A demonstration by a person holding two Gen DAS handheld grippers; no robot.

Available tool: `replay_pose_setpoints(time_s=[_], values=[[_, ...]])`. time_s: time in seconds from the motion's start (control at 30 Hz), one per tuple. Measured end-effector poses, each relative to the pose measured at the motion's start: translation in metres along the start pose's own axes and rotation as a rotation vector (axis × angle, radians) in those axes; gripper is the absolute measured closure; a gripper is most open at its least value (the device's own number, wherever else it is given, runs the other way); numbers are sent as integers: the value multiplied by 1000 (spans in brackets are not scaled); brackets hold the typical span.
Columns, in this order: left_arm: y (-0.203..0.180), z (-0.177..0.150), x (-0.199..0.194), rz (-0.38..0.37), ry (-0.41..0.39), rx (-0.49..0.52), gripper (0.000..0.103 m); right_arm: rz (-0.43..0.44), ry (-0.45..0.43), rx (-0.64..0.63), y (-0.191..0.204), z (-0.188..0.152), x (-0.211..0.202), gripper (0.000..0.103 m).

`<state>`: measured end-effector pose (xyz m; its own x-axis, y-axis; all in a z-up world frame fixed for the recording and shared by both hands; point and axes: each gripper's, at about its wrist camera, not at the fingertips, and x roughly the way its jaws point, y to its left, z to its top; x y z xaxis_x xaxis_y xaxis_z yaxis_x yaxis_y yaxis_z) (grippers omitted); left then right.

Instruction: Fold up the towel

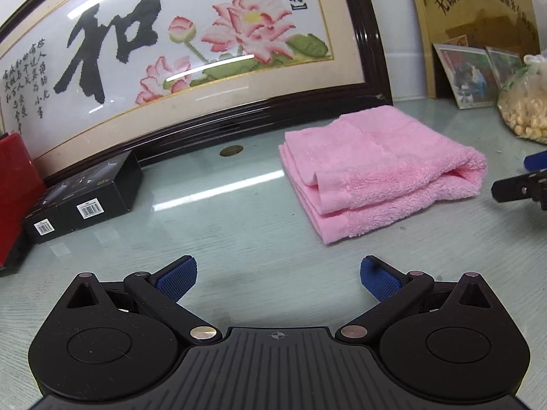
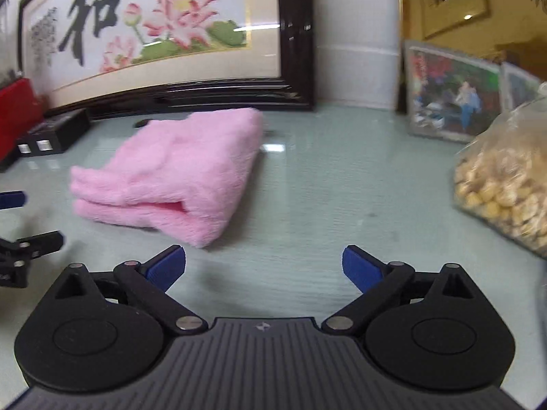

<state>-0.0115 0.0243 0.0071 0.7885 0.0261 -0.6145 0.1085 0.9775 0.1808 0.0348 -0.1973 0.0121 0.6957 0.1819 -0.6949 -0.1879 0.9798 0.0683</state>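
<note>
On glass: one towel (image 1: 376,167), two boxes (image 1: 82,201).

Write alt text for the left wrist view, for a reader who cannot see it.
A folded pink towel lies on a glass table, ahead and right of the left gripper, whose jaws stand open and empty. A framed lotus embroidery leans behind, black boxes sit at left, and the right gripper's tip enters at the right edge.

Plain pink towel (image 1: 376,167), blue-padded tools

both wrist views downward, sharing towel (image 1: 376,167)
</note>
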Motion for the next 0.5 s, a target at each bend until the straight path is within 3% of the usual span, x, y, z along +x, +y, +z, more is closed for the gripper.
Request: replay_pose_setpoints(time_s=[0.23, 0.5], values=[[-1, 5, 3, 30, 34, -95, 0, -15, 16, 66, -7, -5, 0, 2], [-29, 8, 4, 84, 32, -85, 0, -47, 25, 42, -2, -10, 0, 1]])
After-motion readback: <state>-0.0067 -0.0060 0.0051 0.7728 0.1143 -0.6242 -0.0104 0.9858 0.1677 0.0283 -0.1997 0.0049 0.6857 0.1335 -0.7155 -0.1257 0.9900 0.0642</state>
